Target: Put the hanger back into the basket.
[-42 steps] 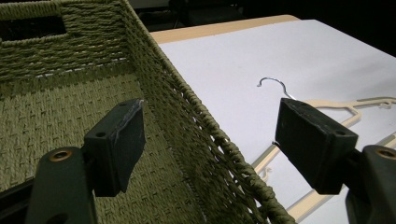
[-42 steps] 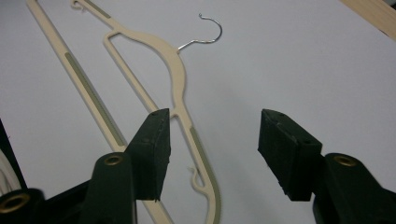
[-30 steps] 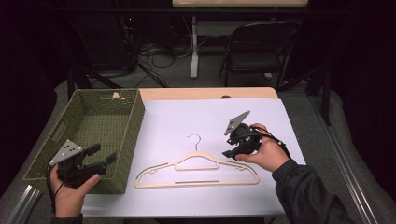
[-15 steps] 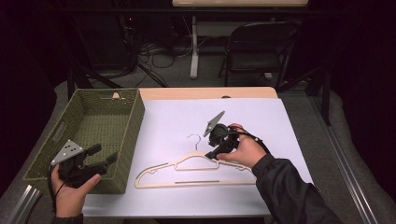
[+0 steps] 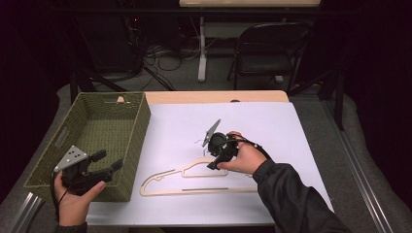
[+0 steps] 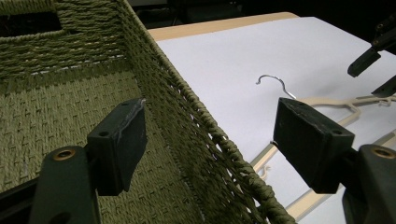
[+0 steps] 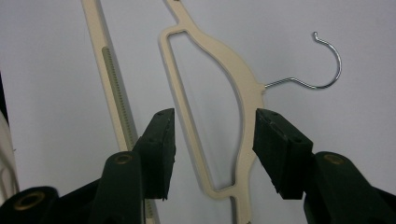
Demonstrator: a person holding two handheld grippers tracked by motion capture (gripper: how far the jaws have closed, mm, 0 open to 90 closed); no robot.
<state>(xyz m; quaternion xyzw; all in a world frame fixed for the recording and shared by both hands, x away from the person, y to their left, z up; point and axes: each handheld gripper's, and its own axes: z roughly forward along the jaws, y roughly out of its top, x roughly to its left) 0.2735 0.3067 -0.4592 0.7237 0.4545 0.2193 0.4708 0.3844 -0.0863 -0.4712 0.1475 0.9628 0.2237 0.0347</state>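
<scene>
right gripper (image 5: 212, 156) fingers parted, straddling the hanger (image 7: 233, 88) neck, not clamped | hanger flat on white table (image 5: 272, 126) beside basket (image 5: 138, 126) | left gripper (image 5: 109, 165) fingers released over the basket's wall

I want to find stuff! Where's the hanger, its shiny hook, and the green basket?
hanger (image 7: 243, 88), right gripper view, on its curved cream shoulder.
hook (image 7: 332, 70), right gripper view, on the bend of the metal wire.
basket (image 5: 138, 131), high view, on its woven right wall.

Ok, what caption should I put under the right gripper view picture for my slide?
Open right gripper poised over the cream hanger, jaws either side of its curved shoulder beside the metal hook.
</scene>
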